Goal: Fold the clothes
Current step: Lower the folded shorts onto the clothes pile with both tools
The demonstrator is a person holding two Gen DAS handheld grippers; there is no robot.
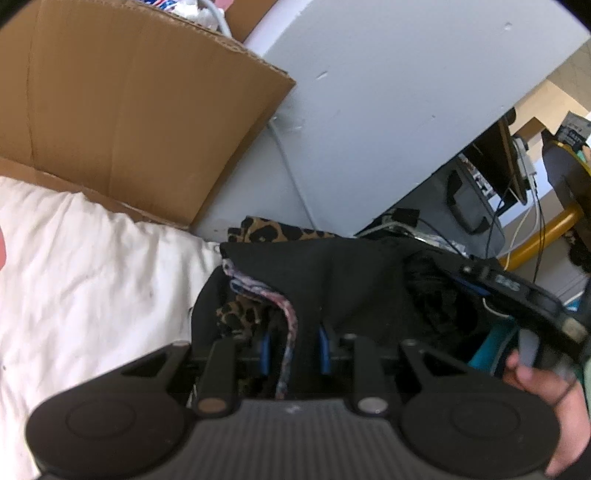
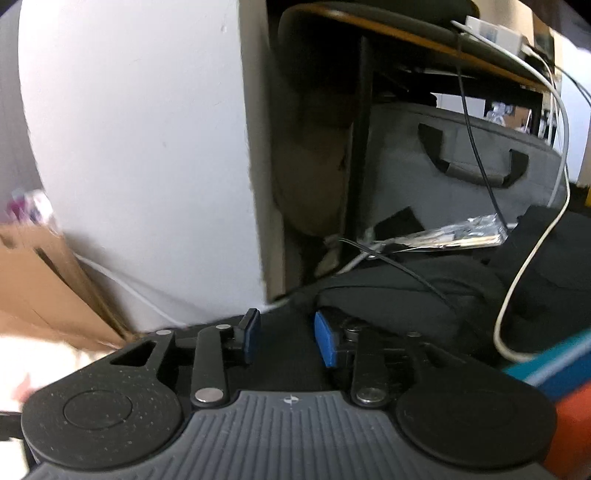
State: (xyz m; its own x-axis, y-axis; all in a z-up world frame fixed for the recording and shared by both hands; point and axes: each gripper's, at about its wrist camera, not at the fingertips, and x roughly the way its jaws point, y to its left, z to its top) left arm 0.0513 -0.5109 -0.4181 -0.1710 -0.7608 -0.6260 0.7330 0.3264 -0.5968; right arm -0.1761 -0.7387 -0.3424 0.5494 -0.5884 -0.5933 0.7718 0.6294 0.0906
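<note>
A cardboard box stands at the upper left of the left wrist view, against a white wall. Over its top edge show a few blurred items, white and coloured; what they are cannot be told. A white sheet spreads below the box. In the right wrist view a grey bag with dark handles sits under a desk; its contents are hidden.

The left tool is closed on a bundle of clothes: a black garment drapes over and between its blue pads, together with a pink-and-white patterned strip that hangs down through the gap. Leopard-print cloth shows just left of the strip, and more of it peeks out behind the black garment, near the wall.

The right tool stands with its jaws apart and nothing pressed between the pads. Black cloth lies just beyond and under its tips, with no fold caught in them. A white cable and a thin black one cross that cloth. In the left wrist view the right tool appears at the right edge, held by a hand, beside the black garment.
</note>
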